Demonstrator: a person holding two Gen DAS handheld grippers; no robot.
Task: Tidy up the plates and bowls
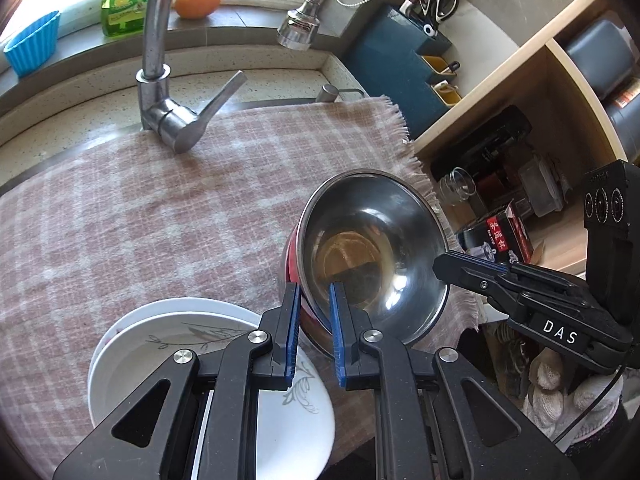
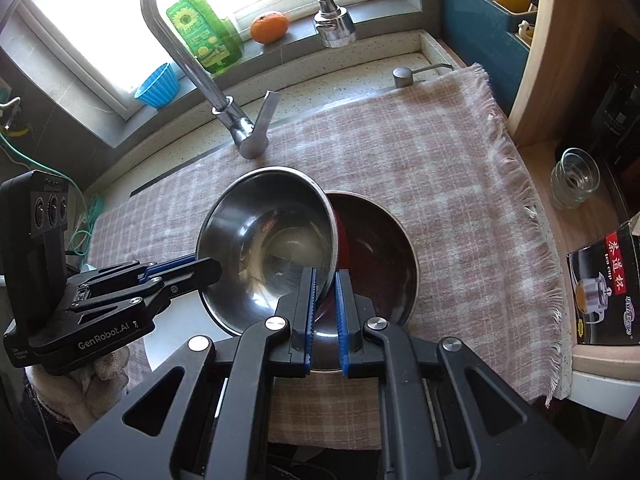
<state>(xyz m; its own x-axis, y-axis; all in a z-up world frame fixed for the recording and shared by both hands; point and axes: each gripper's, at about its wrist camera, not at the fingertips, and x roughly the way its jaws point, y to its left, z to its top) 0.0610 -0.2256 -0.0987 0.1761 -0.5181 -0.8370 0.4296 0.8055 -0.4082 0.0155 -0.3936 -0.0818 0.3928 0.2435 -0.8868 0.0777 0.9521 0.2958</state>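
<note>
A steel bowl (image 1: 380, 248) (image 2: 272, 248) is held tilted above a red bowl with a dark inside (image 2: 376, 256), whose red side shows in the left wrist view (image 1: 294, 256). My left gripper (image 1: 314, 292) (image 2: 208, 270) is shut on the steel bowl's rim on one side. My right gripper (image 2: 325, 280) (image 1: 440, 264) is shut on the rim on the opposite side. Stacked white plates with a leaf pattern (image 1: 160, 344) lie at the lower left on the checked cloth (image 1: 160, 208).
A tap (image 1: 160, 80) (image 2: 224, 92) and a spray head (image 1: 298, 28) stand behind the cloth. Wooden shelves (image 1: 520, 92) with a glass (image 2: 574, 178) and a tea box (image 2: 604, 292) are on the right. An orange (image 2: 269, 26), a green bottle (image 2: 200, 28) and a blue cup (image 2: 158, 86) sit on the sill.
</note>
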